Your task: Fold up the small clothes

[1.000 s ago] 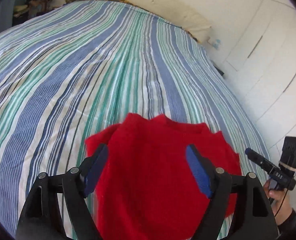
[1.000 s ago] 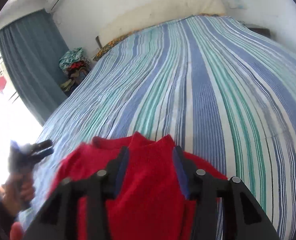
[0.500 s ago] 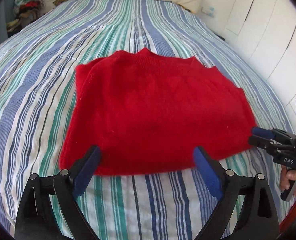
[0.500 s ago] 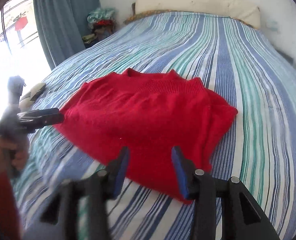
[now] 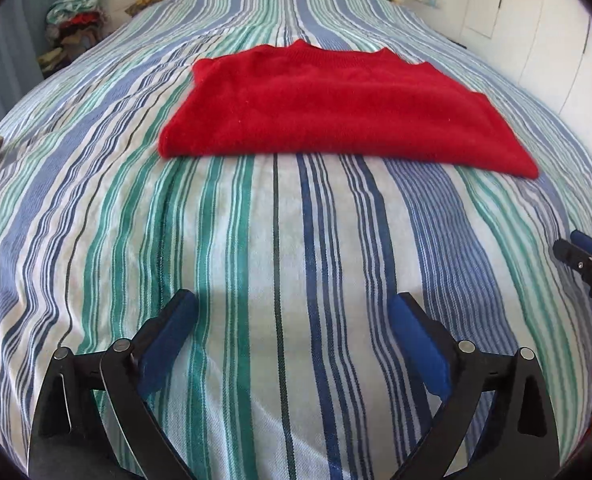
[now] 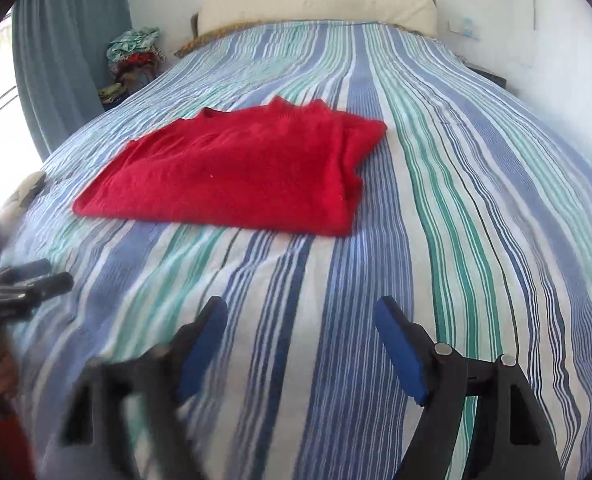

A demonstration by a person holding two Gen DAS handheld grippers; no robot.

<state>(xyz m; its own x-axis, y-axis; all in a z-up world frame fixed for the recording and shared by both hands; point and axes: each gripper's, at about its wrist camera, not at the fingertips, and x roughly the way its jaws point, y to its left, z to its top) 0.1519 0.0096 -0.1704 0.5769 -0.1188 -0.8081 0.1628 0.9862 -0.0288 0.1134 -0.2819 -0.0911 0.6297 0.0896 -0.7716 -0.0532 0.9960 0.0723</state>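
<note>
A red knitted sweater (image 5: 336, 108) lies folded into a flat rectangle on the striped bedspread (image 5: 280, 248), its collar toward the headboard. The same sweater (image 6: 236, 172) shows in the right wrist view, left of centre. My left gripper (image 5: 294, 312) hovers over bare bedspread well short of the sweater, jaws wide and still opening, nothing between them. My right gripper (image 6: 302, 316) is likewise back from the sweater, its jaws opening with only bedspread between them. Each gripper appears at the edge of the other's view: right gripper (image 5: 588, 256), left gripper (image 6: 28, 280).
A long pale pillow (image 6: 316, 4) lies along the headboard. A heap of clothes (image 6: 136, 52) sits beside the bed near a grey-blue curtain (image 6: 64, 52). White cupboard doors (image 5: 536, 32) stand on the right. A pale object (image 6: 28, 188) rests at the bed's left edge.
Both grippers have drawn back from over the red sweater, which now lies folded farther up the bed. The right gripper's jaws have widened; the left's have opened a little more.
</note>
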